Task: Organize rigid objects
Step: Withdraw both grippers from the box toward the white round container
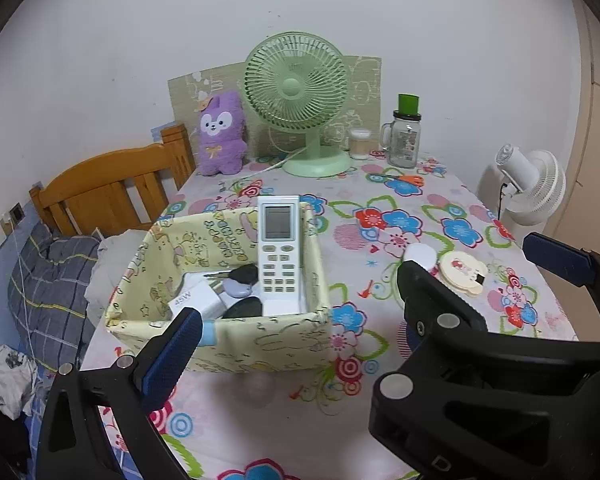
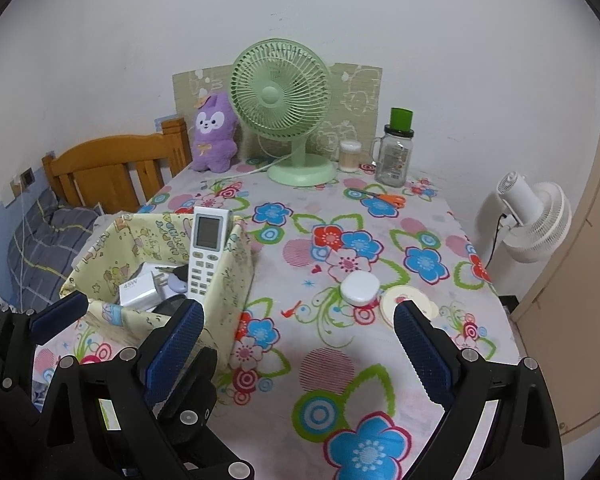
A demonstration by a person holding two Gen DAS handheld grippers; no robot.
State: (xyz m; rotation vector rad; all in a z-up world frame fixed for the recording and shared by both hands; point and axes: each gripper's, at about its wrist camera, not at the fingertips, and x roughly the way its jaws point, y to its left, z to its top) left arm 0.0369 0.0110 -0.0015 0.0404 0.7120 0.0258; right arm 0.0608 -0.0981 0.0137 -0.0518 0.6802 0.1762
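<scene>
- Left claw: fingers wide apart, nothing clamped; its left pad sits just in front of the box, at the near left corner
- Right claw: fingers also wide apart and empty, only bare table between them; it hangs just to the right of the left claw, and the two partly overlap in both views
- Box: directly ahead of the left claw, ahead and to the left of the right one
- Remote: in the box, leaning on the far wall with its screen end sticking above the rim
- Charger and keys: on the box floor, left of the remote
- White jar: on the table, ahead of the right claw, near its right finger
- Cream disc: touching the jar on its right, partly hidden by that fingertip
- Scissors: far ahead, well apart from both claws
</scene>
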